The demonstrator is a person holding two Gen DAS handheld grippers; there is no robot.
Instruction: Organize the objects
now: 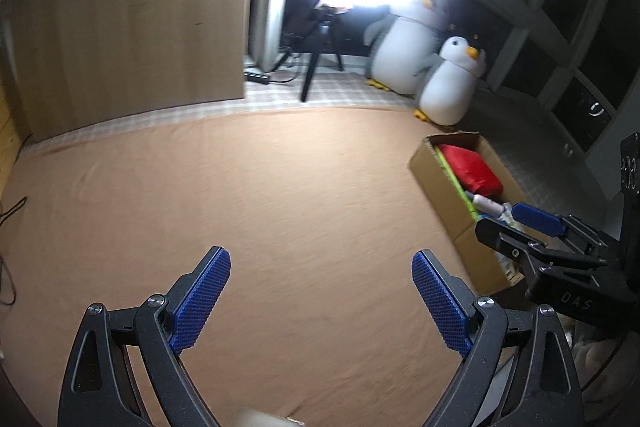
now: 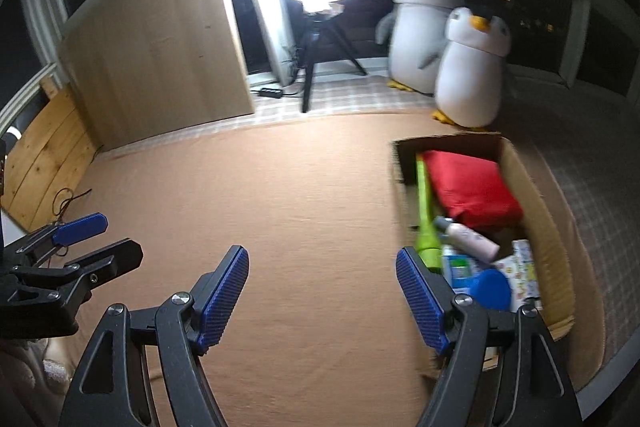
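An open cardboard box (image 2: 536,195) lies on the orange-brown cloth at the right. It holds a red pouch (image 2: 468,187), a green stick (image 2: 426,223), a pink-white bottle (image 2: 468,235), a blue round lid (image 2: 490,289) and a patterned small carton (image 2: 520,267). My right gripper (image 2: 322,257) hovers open and empty just left of the box. My left gripper (image 1: 320,263) is open over bare cloth with nothing between its fingers. In the left wrist view the box (image 1: 440,167) and red pouch (image 1: 470,167) sit at the right, behind my right gripper (image 1: 508,223). In the right wrist view my left gripper (image 2: 116,235) shows at the left.
Two penguin plush toys (image 2: 468,75) stand behind the box. A bright ring light on a tripod (image 2: 312,67) and a wooden cabinet (image 2: 160,47) line the back. A power strip (image 2: 272,92) and a dark cable (image 2: 66,201) lie on the floor. A blurred pale object (image 1: 256,419) shows under my left gripper.
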